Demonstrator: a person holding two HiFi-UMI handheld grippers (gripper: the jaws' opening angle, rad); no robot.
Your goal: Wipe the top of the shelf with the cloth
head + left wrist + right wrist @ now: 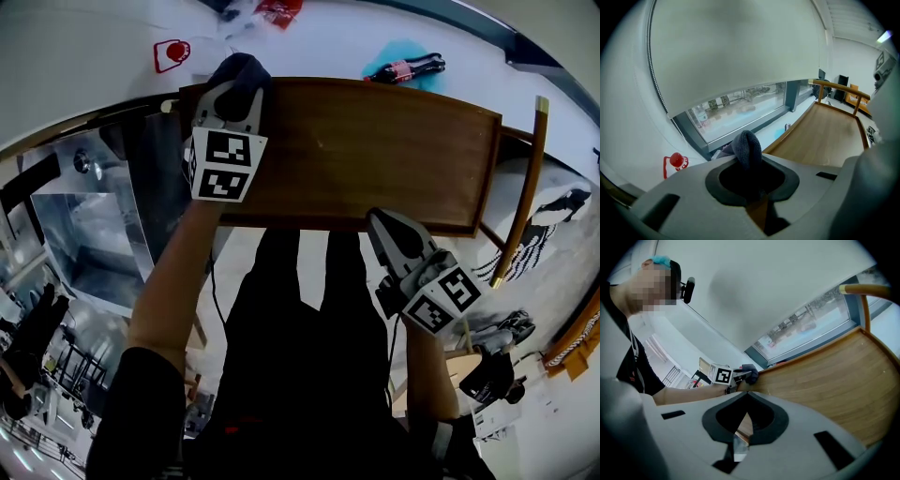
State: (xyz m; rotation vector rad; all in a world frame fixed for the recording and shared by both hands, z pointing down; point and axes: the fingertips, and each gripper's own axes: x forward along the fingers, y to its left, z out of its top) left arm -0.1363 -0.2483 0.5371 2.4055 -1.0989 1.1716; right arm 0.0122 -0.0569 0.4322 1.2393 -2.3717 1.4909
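Looking down from the head view, a brown wooden shelf top [375,150] fills the middle of the scene. The left gripper [232,98] reaches to the shelf's far left corner, at about 11 o'clock. Its jaws are clamped on a dark grey cloth [241,69], which bunches up between the tips and rests on that corner of the wood. In the left gripper view the cloth's folded end stands up out of the closed jaws.

The right gripper [382,225] sits at about 4 o'clock, at the shelf's near edge. Its jaws are drawn together to a thin slit with nothing held between them.

Beyond the shelf, on a white ledge, a bottle [403,69] lies on a teal cloth [424,82] at about 1 o'clock. A small red object [172,54] lies at about 11 o'clock, just past the dark grey cloth.
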